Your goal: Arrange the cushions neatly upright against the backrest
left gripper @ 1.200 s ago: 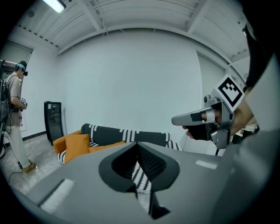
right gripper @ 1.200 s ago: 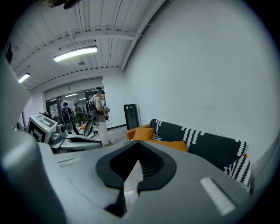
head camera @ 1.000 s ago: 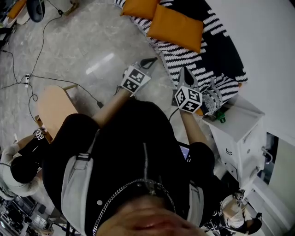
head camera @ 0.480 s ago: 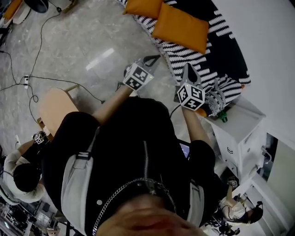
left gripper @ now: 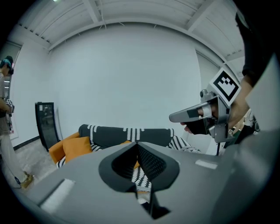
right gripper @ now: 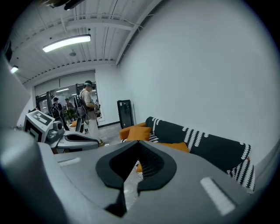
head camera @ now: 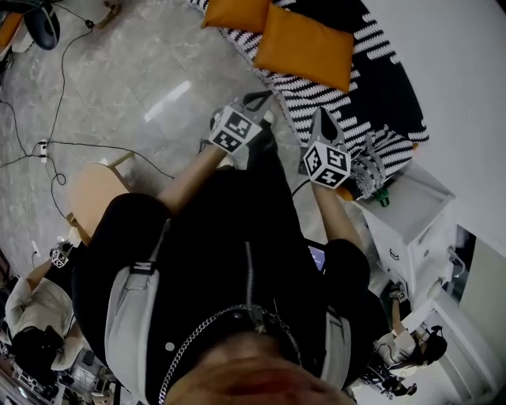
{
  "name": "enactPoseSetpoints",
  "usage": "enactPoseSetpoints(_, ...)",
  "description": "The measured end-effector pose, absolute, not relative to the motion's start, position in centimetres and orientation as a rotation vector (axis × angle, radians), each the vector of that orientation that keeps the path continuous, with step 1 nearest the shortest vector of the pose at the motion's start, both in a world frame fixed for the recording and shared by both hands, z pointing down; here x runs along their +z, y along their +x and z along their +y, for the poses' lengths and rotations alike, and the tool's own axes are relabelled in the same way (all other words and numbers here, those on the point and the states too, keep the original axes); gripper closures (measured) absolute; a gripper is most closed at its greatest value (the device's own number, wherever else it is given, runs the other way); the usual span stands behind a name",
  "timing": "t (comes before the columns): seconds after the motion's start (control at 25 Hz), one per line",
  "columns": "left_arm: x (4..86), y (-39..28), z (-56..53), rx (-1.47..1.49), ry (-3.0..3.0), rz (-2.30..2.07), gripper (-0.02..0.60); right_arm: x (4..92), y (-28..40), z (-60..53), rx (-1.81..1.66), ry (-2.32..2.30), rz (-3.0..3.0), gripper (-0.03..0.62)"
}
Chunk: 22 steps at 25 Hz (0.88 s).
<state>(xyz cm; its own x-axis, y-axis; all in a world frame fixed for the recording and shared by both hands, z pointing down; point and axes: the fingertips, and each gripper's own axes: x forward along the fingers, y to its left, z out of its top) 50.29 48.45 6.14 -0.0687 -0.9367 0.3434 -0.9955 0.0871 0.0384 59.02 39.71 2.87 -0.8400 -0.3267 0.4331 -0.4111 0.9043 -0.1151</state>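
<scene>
Edging forward since a second ago, bringing the left gripper and the right gripper nearer the front edge of the striped sofa. Holding both pairs of jaws pressed together, gripping nothing, tips pointing toward the seat. Leaving the nearer orange cushion lying flat toward the sofa's far end, reaching the seat's front edge, with the farther orange cushion touching it at the very end, neither standing against the black backrest. Passing a white cabinet just beside the sofa's near end, with a wooden stool and cables sitting on the floor to the left.
</scene>
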Motion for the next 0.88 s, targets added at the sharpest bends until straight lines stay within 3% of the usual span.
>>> enactPoseSetpoints(0.6, 6.2, 36.8, 35.2, 0.428, 1.853, -2.114, 0.578, 2.8, 43.9, 23.8, 0.379, 0.483, -2.727, 0.591)
enactPoseSetpoints(0.88, 6.2, 32.9, 27.5, 0.451, 1.877, -2.077, 0.578, 4.4, 41.4, 16.6, 0.445, 0.528, -2.680, 0.591)
